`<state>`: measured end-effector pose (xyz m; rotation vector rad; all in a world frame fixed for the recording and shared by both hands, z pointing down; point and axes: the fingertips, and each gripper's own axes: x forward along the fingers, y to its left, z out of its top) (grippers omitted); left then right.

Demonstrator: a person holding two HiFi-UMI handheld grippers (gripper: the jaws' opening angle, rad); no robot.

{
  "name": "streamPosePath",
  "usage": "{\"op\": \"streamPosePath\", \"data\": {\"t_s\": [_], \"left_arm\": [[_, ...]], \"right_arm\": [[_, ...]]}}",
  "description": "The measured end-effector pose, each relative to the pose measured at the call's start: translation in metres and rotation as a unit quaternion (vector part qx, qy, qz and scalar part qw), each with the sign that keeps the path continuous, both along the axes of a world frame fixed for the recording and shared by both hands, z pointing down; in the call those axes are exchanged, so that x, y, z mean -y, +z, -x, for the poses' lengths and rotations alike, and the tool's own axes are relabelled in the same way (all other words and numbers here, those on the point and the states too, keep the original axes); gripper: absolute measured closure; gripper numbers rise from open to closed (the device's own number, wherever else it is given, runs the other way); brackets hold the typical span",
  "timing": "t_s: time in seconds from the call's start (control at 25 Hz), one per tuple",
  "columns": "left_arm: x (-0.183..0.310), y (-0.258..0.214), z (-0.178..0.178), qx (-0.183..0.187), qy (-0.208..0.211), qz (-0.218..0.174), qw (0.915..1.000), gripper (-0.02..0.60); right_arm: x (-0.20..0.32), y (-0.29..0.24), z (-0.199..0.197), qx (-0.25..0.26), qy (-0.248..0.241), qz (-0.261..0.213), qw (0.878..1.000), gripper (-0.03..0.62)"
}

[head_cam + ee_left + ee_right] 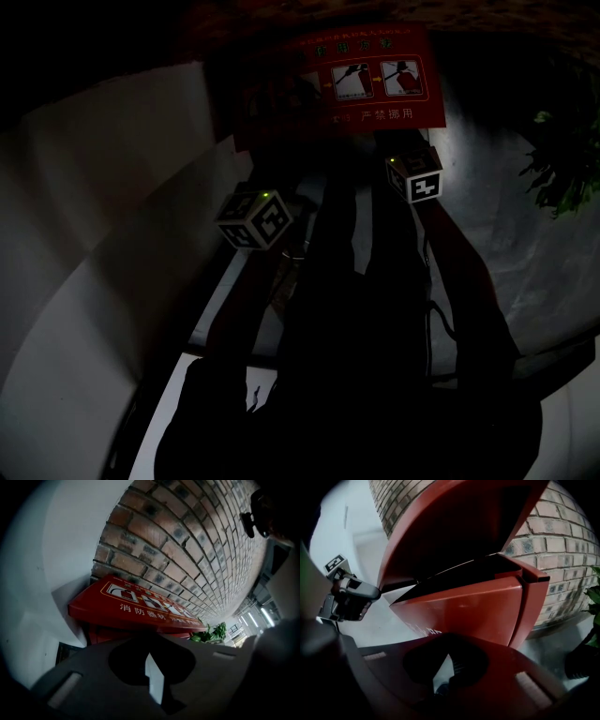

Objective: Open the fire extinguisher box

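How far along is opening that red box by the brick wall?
Done: the red lid is raised off the box body, a dark gap showing between them. In hand: the left tool sits at the lid's edge, apparently propping it; the right tool faces the box front. Left: swinging the lid fully open.

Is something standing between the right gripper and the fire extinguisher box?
Nothing visible does. The red box and its partly raised lid lie straight ahead of the right gripper; the left gripper is aside, by the lid's edge.
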<state>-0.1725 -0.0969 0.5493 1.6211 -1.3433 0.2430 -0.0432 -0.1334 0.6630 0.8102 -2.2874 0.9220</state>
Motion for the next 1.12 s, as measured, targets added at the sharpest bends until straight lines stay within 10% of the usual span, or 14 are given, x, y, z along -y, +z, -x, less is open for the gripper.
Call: {"op": "streamPosePath", "data": {"t_s": [0.44,1.12], "left_arm": [[0.043,-0.071,0.013,0.005,-0.012,-0.115,0.9932,0.581],[0.105,-0.094,0.022,0.096,0.035,-0.141,0.9848,0.581]], "right_arm": [[0.000,0.001,0.000,0.001,0.006,0.001,1.000,0.595],[0.000,0.008,-0.003,0.012,0.027,0.036,0.999,0.595]]}}
